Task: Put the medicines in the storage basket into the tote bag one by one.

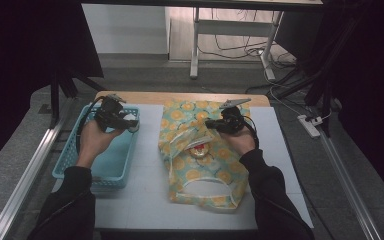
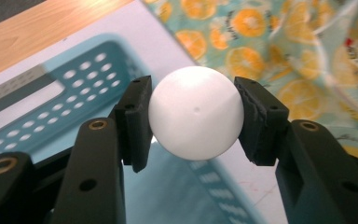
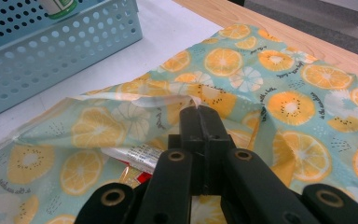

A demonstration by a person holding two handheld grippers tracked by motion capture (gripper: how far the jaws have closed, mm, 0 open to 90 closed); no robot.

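Here, left tongs [image 2: 193, 121] clamped on white ball [image 2: 196, 112] above blue basket [image 2: 51, 102]; right tongs [image 3: 199, 114] pinched together on bag rim [image 3: 135, 100].

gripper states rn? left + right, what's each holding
Left gripper: closed on the white ball, above the blue basket.
Right gripper: shut, pinching the edge of the orange-print bag.

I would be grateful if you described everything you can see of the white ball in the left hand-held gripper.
The white ball is a smooth, matte, plain sphere with one tiny dimple near its middle; its material cannot be told. The left hand-held gripper clamps it, a black pad pressing on each side, so it hangs clear above the rim of the blue perforated basket, touching nothing else. In the high view it shows as a small pale spot over the basket's right edge.
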